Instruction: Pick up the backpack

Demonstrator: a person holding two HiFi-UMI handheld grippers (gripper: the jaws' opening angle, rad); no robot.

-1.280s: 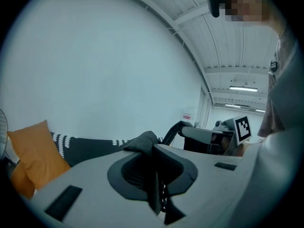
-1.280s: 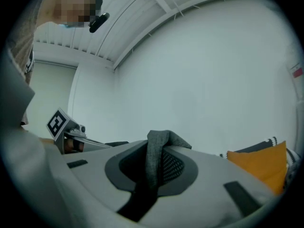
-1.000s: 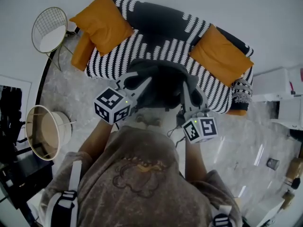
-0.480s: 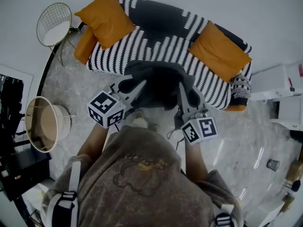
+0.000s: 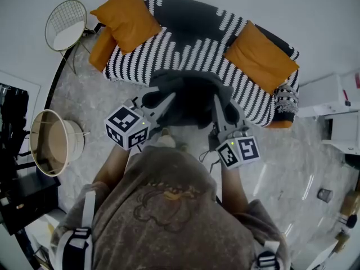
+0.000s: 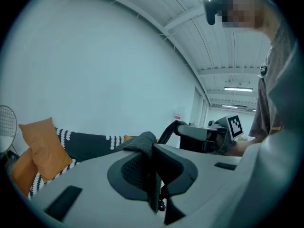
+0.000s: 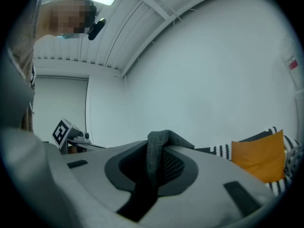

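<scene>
The dark grey backpack (image 5: 191,97) hangs in front of me, between both grippers and clear of the sofa. My left gripper (image 5: 160,103) is shut on a grey fabric strap (image 6: 145,148) of the backpack, which runs down between its jaws. My right gripper (image 5: 220,110) is shut on another strap (image 7: 159,151), folded over and pinched between its jaws. In the left gripper view (image 6: 153,184) the right gripper's marker cube (image 6: 235,125) shows across the bag. The right gripper view (image 7: 152,175) shows the left cube (image 7: 61,132). Most of the backpack's body is hidden in both gripper views.
A black-and-white striped sofa (image 5: 169,49) with orange cushions (image 5: 126,16) (image 5: 260,58) stands just beyond the backpack. A wire chair (image 5: 64,27) is at the far left, a round basket (image 5: 53,148) at the left, and white furniture (image 5: 337,114) at the right. The floor is marble.
Both grippers and the backpack have drawn a little back from the sofa toward me. Both grips on the straps look the same.
</scene>
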